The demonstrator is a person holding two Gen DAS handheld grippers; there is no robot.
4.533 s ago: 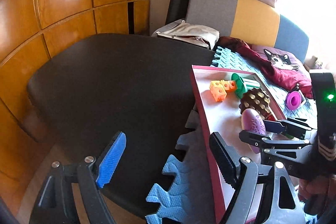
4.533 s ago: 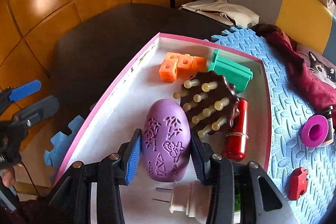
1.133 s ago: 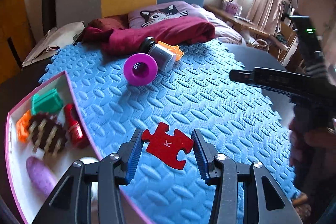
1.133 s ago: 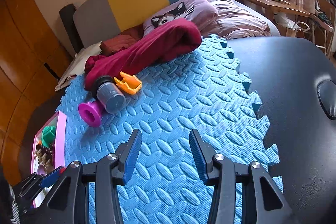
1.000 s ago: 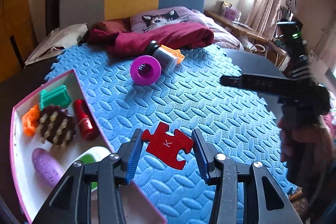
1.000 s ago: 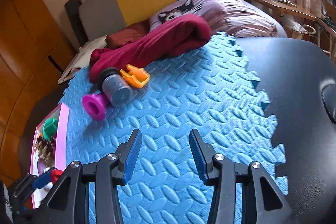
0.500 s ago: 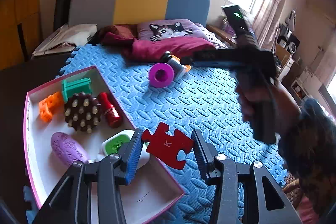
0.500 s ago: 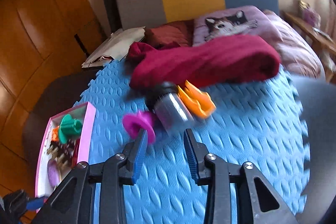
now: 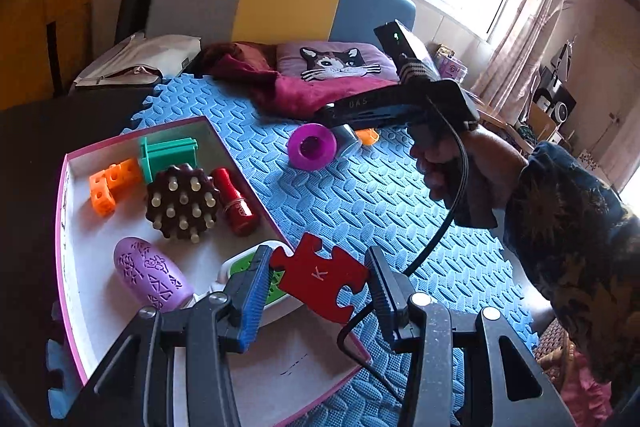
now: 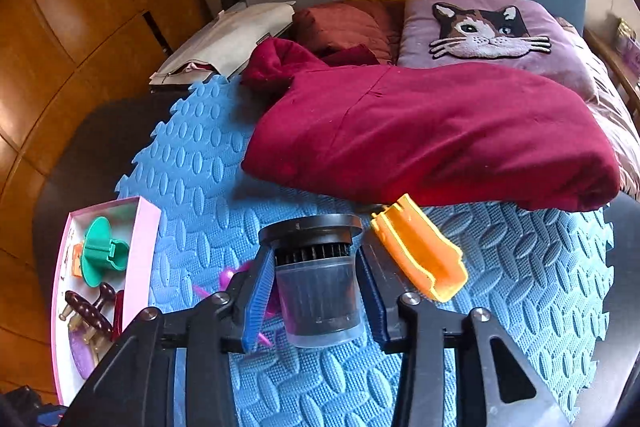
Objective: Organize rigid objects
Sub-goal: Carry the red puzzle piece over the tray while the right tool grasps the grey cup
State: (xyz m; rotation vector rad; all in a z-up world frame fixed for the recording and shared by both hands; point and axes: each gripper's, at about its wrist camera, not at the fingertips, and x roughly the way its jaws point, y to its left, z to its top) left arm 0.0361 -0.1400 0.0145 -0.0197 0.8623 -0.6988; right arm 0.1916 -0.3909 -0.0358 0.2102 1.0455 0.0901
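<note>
- left tool (image 9: 316, 283) pinching red puzzle piece (image 9: 320, 277) above pink tray (image 9: 64, 211)
- right tool (image 10: 316, 291) jaws opening — grey canister (image 10: 316, 279) between them on blue mat (image 10: 520, 299)

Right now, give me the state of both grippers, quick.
Left gripper: shut on the red puzzle piece, held above the pink tray.
Right gripper: jaws opening, astride the grey canister on the blue mat, not gripping it.
</note>
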